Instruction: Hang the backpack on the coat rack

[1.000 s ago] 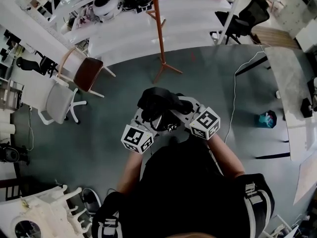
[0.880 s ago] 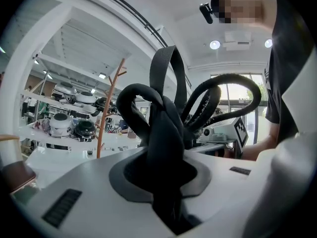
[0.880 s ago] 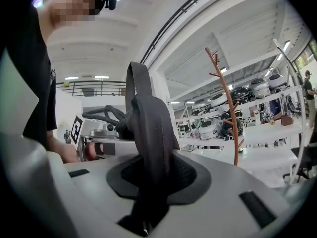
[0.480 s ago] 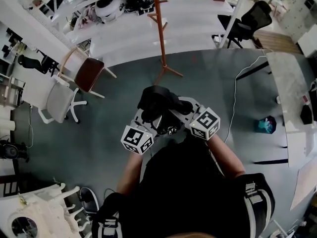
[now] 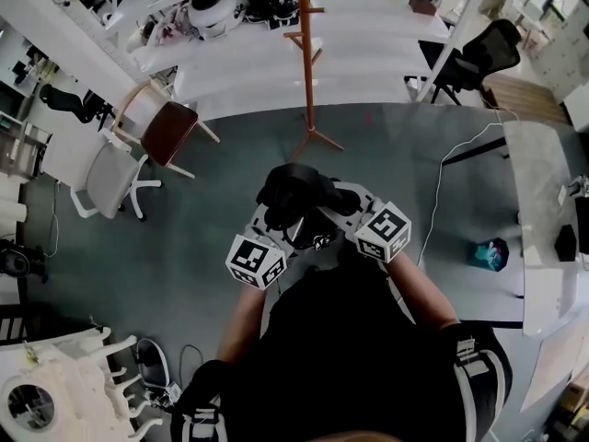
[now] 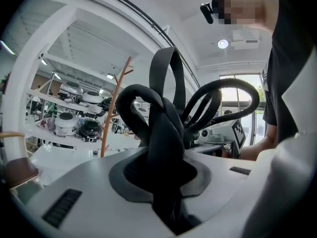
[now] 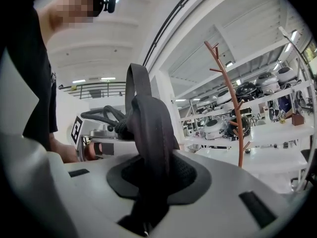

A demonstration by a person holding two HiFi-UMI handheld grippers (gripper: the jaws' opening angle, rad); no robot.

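Left gripper and right gripper each clamp the backpack by a strap. Best approach: carry level, raise top loop above a coat rack peg, then lower.

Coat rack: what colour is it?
The coat rack is orange-brown, clearest in the head view.

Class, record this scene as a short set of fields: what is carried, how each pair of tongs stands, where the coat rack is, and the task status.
Carried: black backpack
Left tongs: shut on the backpack
Right tongs: shut on the backpack
Coat rack: brown, upright, ahead, apart from the backpack
Status: not yet hung
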